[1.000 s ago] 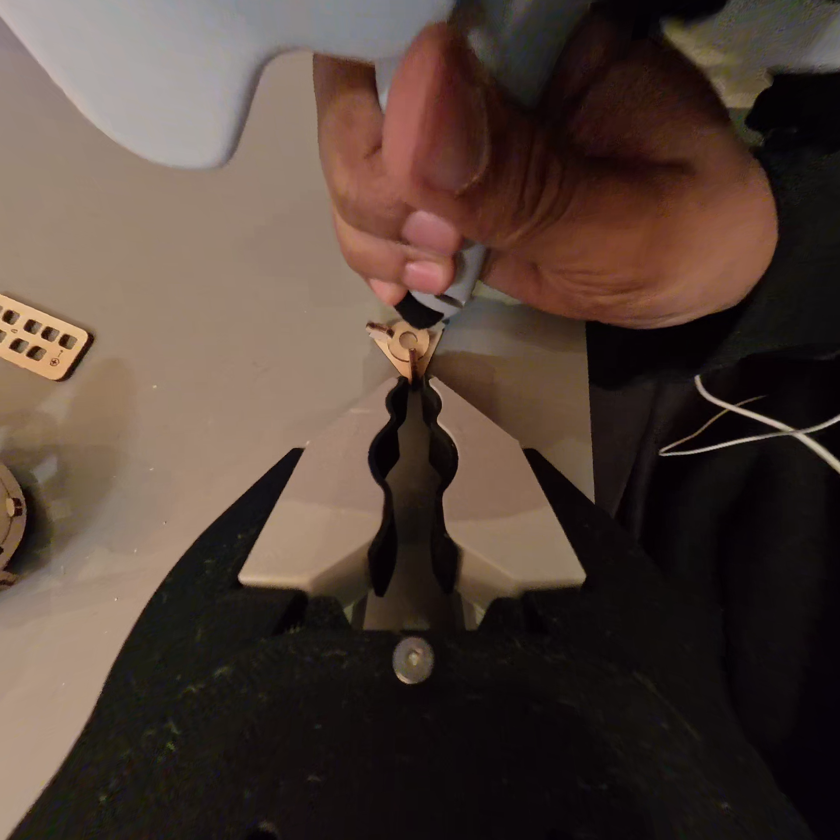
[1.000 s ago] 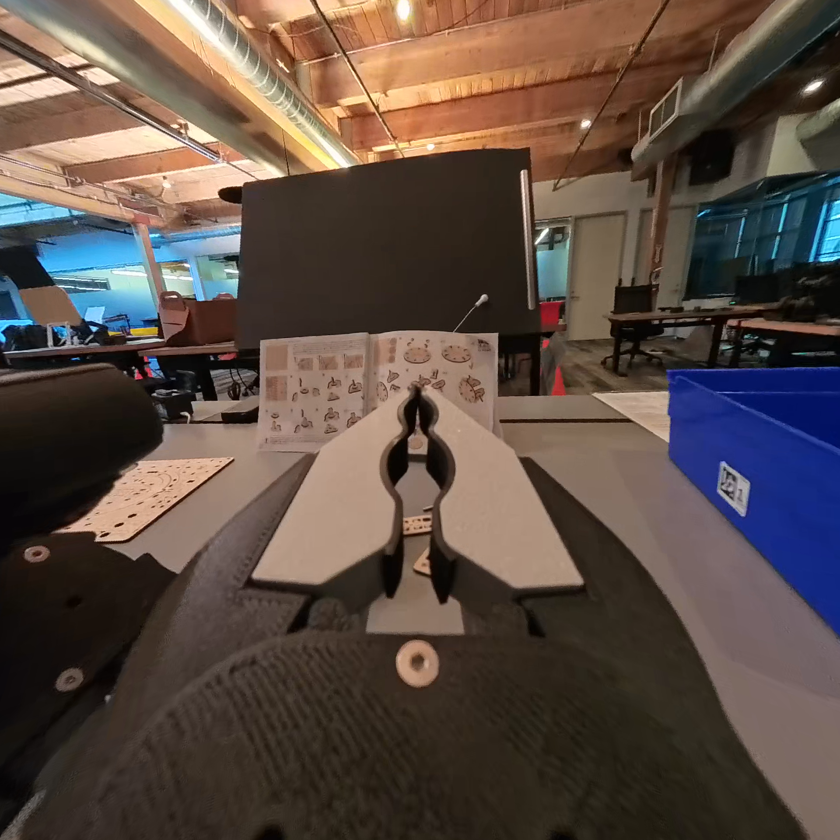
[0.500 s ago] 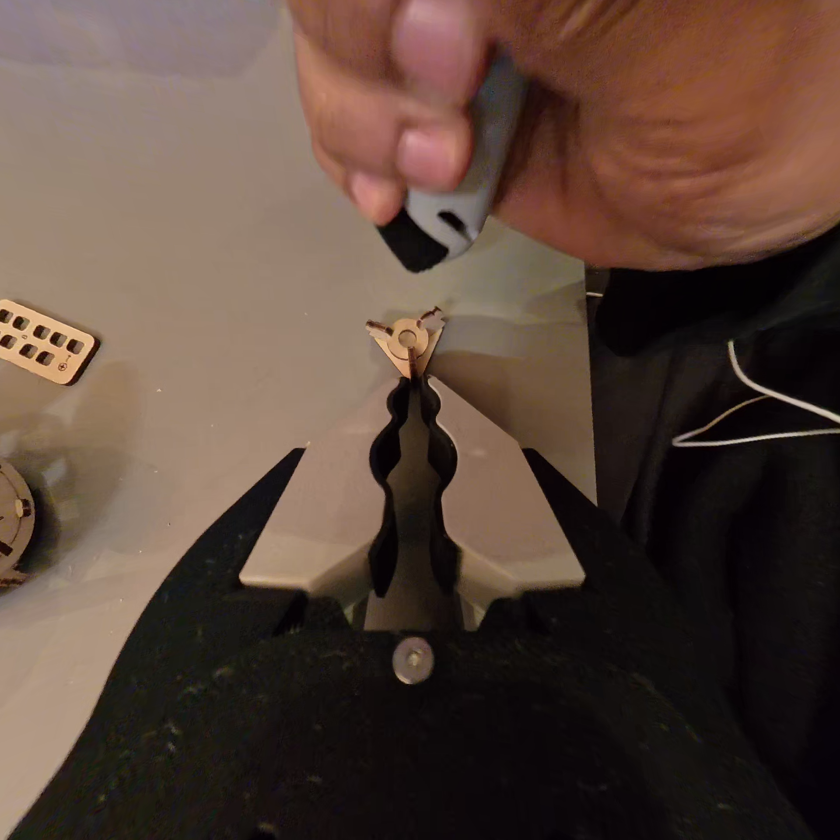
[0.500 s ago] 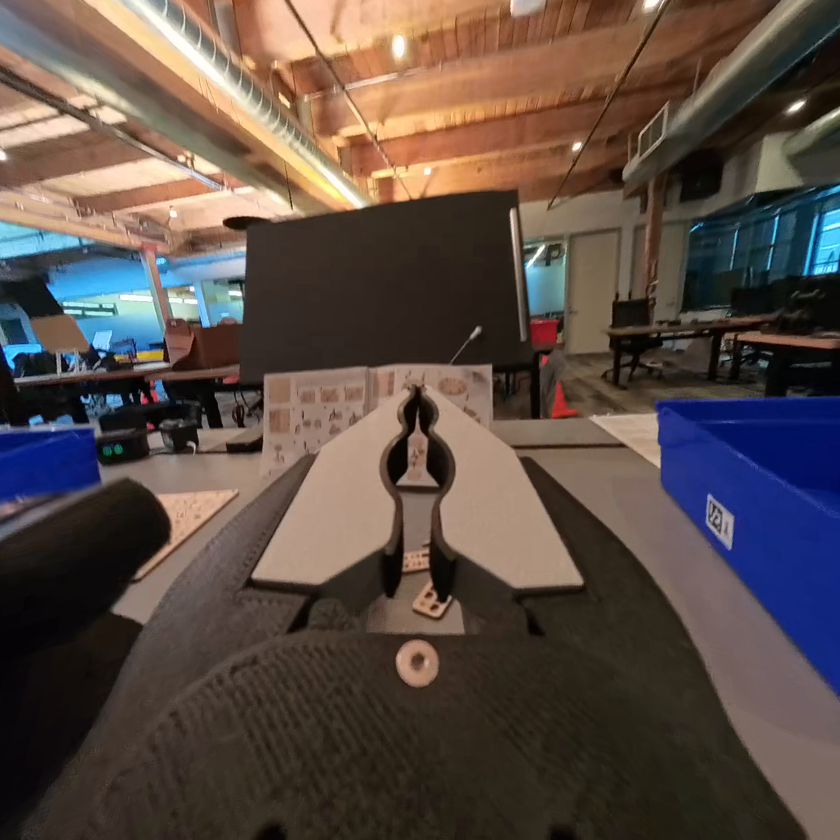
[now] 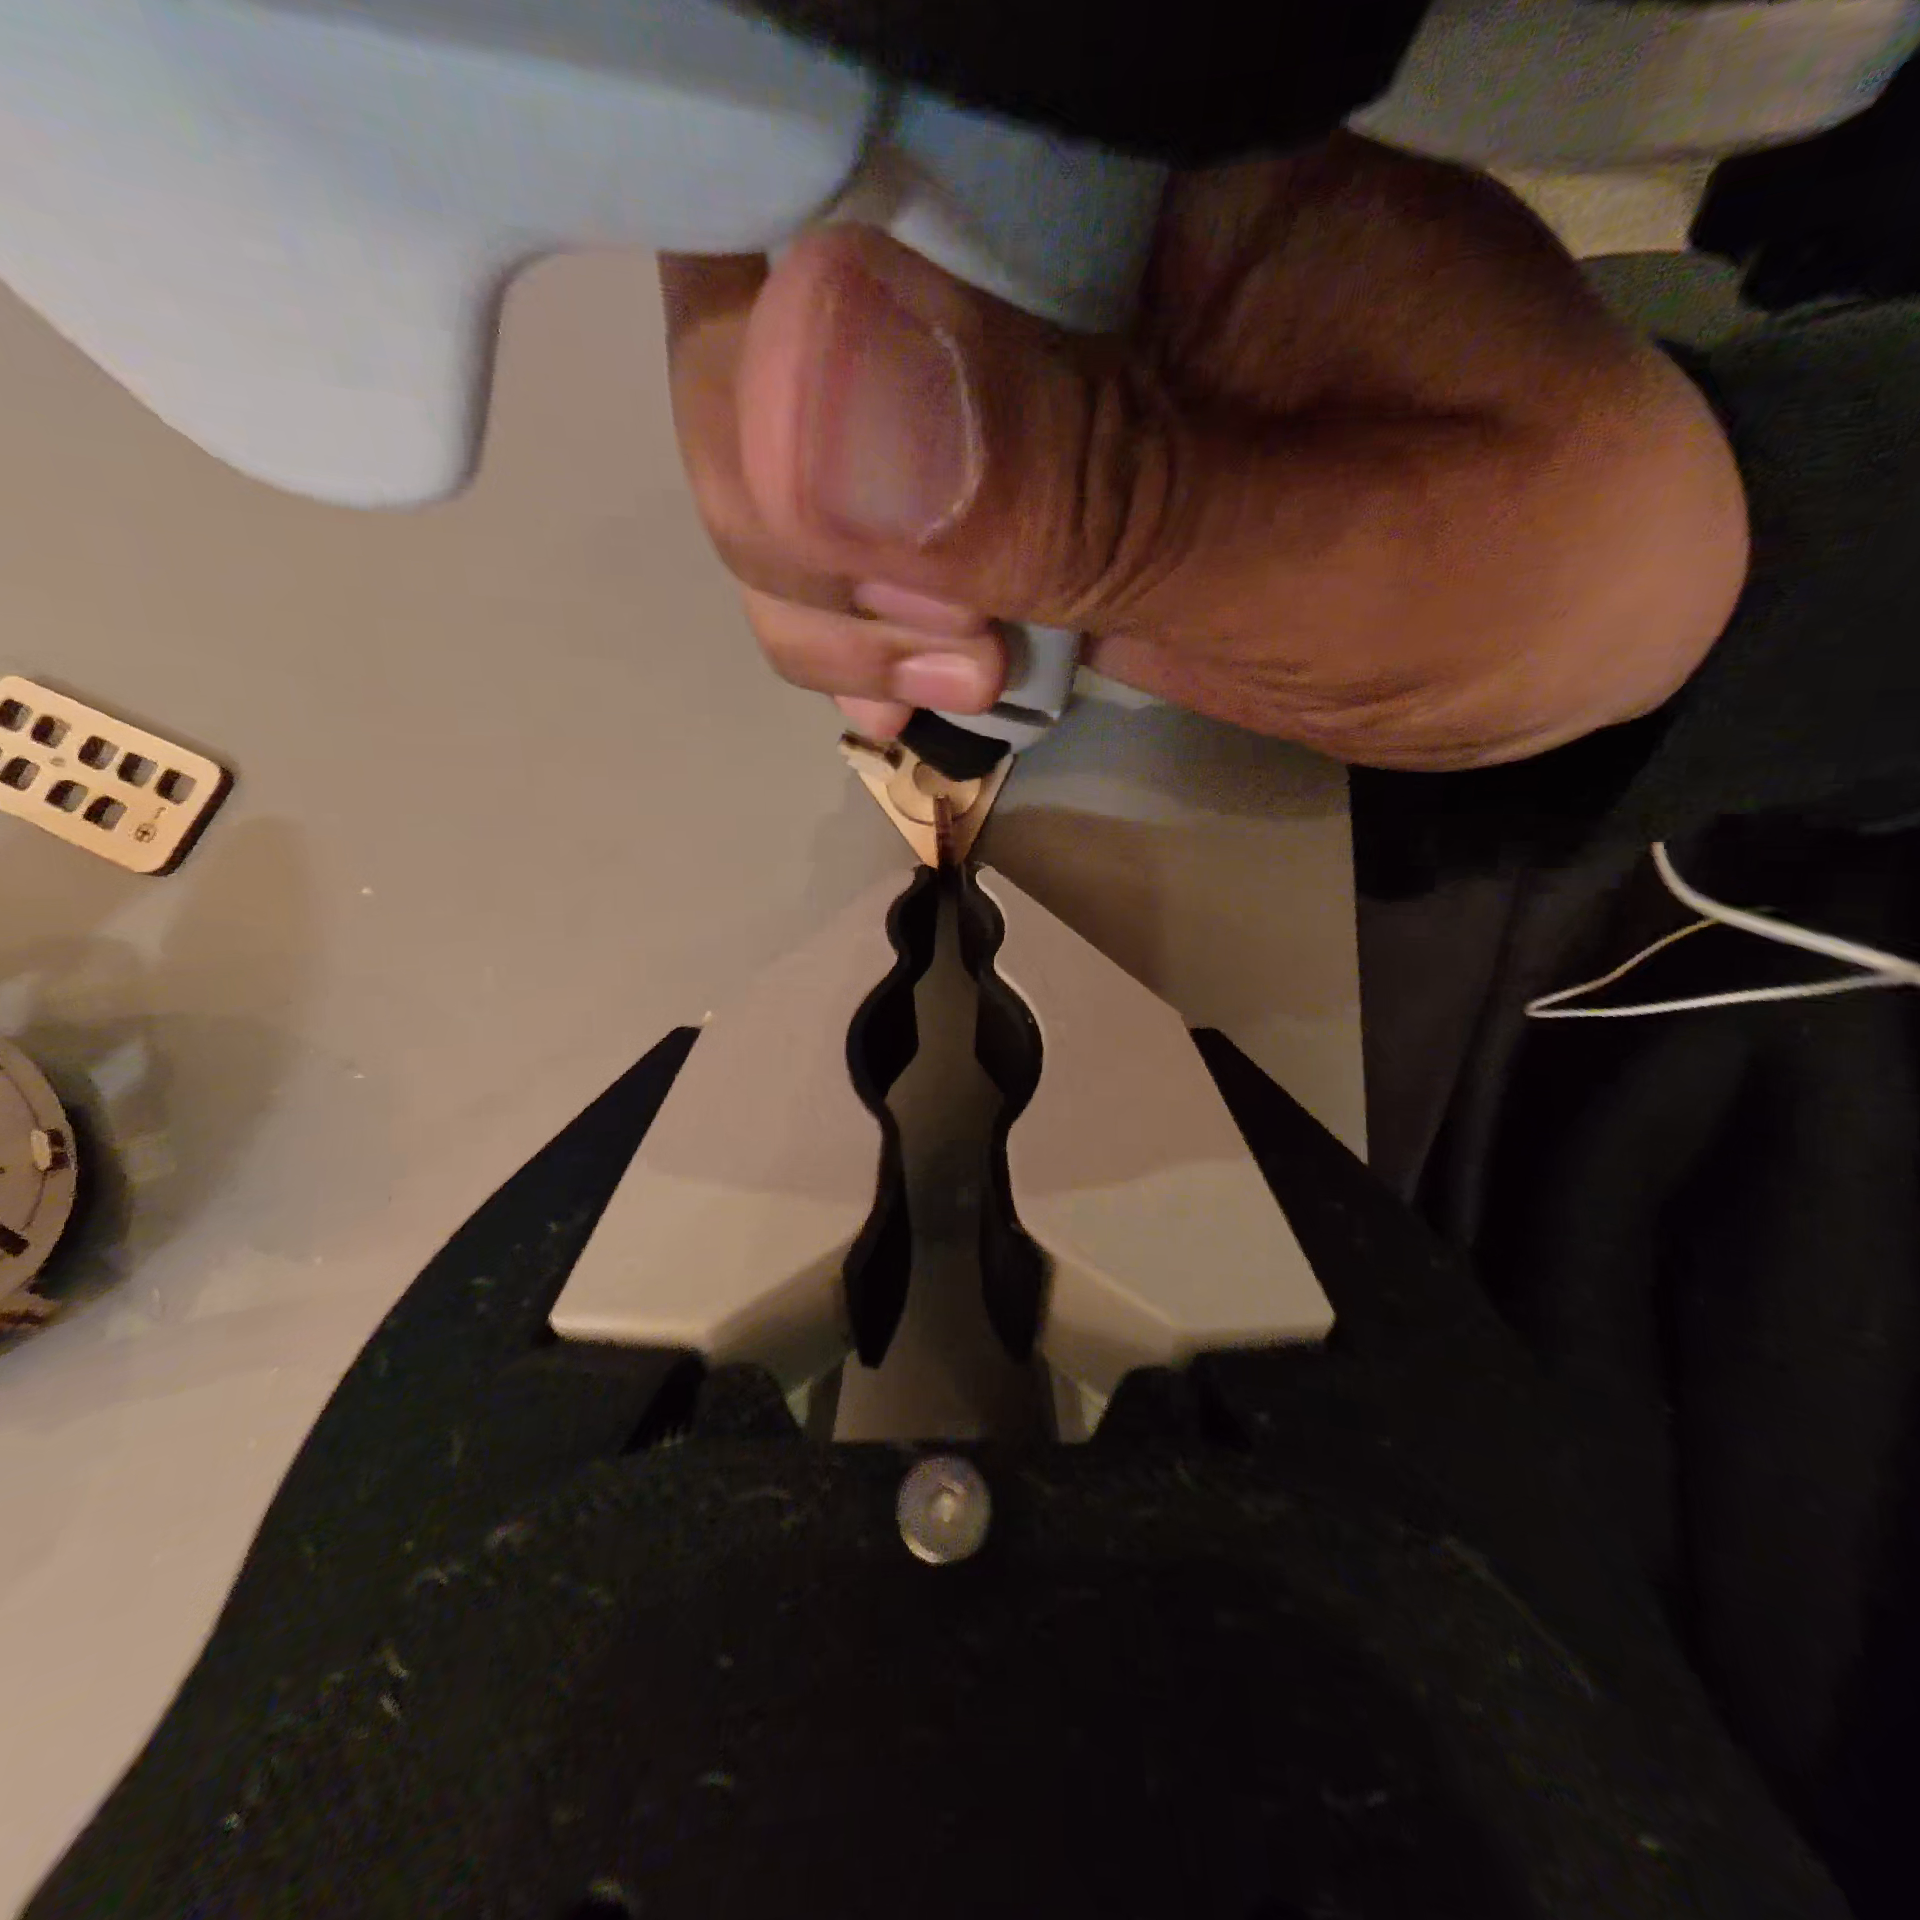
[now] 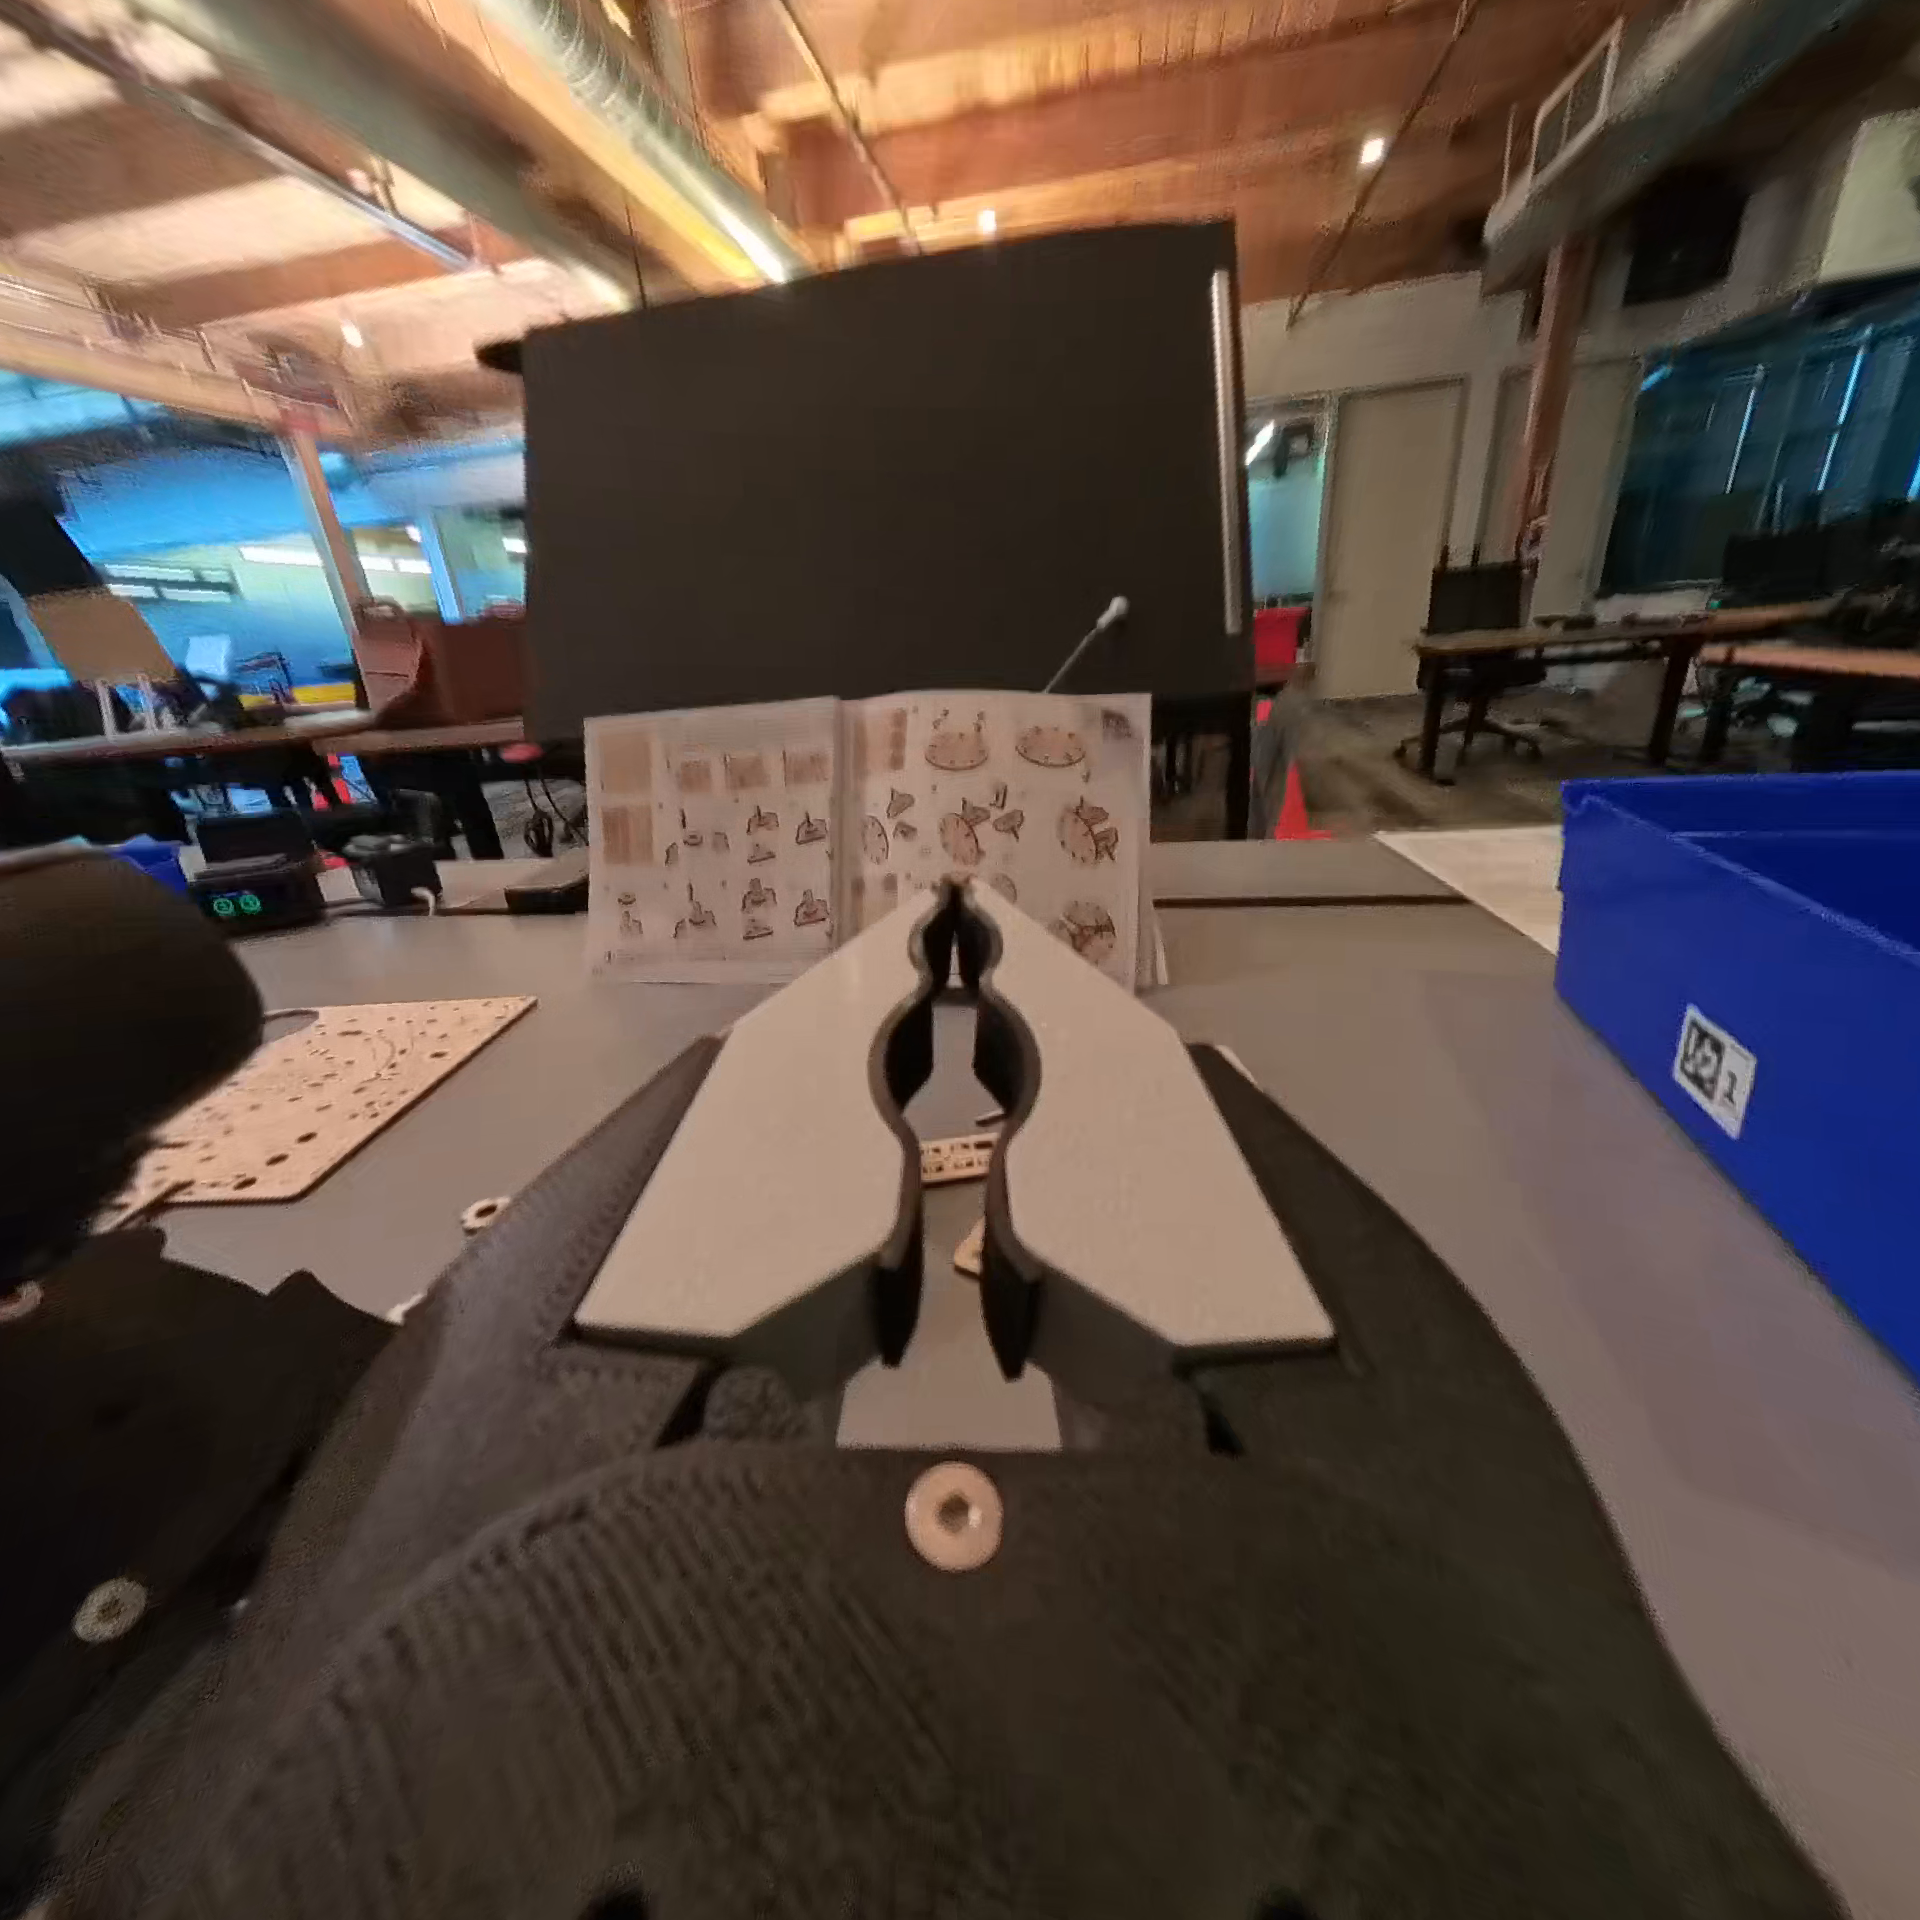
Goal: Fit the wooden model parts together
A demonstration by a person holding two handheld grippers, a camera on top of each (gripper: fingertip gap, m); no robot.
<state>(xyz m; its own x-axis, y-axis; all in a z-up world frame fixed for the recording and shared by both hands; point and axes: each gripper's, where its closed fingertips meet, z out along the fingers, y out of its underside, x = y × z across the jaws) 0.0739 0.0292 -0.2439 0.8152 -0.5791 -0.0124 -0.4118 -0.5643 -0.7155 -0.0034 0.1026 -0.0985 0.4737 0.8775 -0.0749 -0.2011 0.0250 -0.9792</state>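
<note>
The left gripper (image 5: 943,868) has its jaws closed on the lower tip of a small triangular wooden piece with a round hub (image 5: 928,800), while a person's hand (image 5: 1195,499) presses the black-tipped grey handle (image 5: 997,727) of the other gripper onto that piece above the grey table (image 5: 416,727). The right gripper (image 6: 956,894) has its jaws closed with nothing between them, pointing at an open illustrated instruction booklet (image 6: 831,831) standing on the table, with a blue plastic bin (image 6: 1745,987) to its right.

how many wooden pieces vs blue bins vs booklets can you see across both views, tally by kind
wooden pieces: 7 — triangular piece in the left gripper, slotted strip, round piece, punched sheet, small ring, two bits under the right gripper
blue bins: 2
booklets: 1
total: 10
</note>
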